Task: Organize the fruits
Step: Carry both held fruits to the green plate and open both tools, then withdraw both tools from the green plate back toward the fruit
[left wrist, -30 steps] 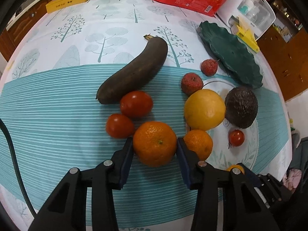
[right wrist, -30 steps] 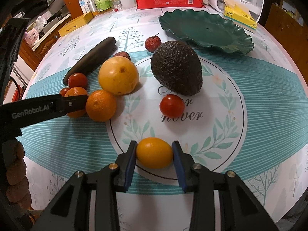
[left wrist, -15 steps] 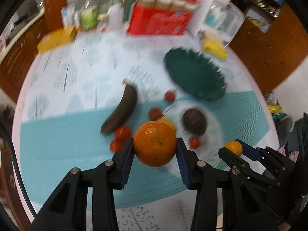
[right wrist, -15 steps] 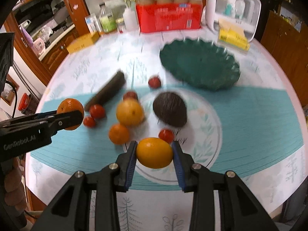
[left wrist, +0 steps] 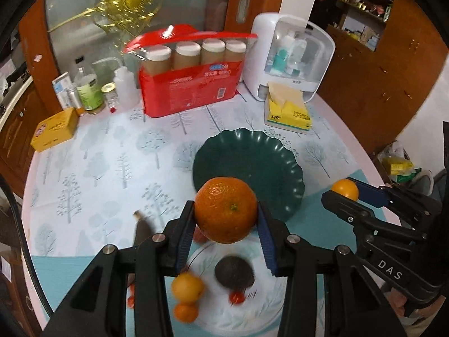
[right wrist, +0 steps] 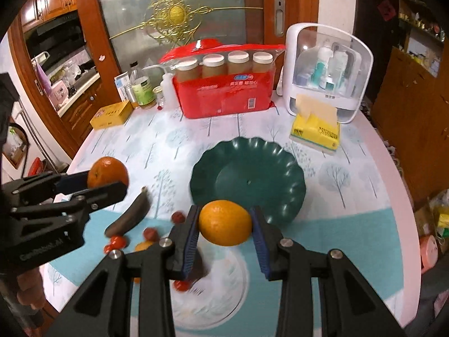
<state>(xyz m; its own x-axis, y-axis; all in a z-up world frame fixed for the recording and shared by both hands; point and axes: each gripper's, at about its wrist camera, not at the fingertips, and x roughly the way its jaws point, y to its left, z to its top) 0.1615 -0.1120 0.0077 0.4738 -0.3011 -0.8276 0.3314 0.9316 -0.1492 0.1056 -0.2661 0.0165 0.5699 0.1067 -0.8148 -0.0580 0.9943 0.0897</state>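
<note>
My left gripper (left wrist: 226, 219) is shut on a large orange mandarin (left wrist: 226, 209) and holds it high above the table; it also shows in the right wrist view (right wrist: 108, 172). My right gripper (right wrist: 224, 224) is shut on a small yellow-orange citrus (right wrist: 224, 221), also held high, near the front rim of the green scalloped plate (right wrist: 252, 168). The plate (left wrist: 261, 157) holds nothing. Below on the table lie an avocado (left wrist: 234, 273), a yellow grapefruit (left wrist: 187, 286), a small mandarin (left wrist: 185, 313), a dark banana (right wrist: 130, 214), tomatoes (right wrist: 116, 243) and lychees (right wrist: 177, 216).
At the table's far edge stand a red bag of jars (left wrist: 190, 84), a white cosmetics case (left wrist: 289, 59), a yellow tissue pack (left wrist: 287, 112), a yellow box (left wrist: 54, 132) and bottles (left wrist: 89, 90). Wooden cabinets stand to the right.
Both grippers have risen from the table with their fruit and moved toward the green plate. The remaining fruit now lies far below and behind the fingers.
</note>
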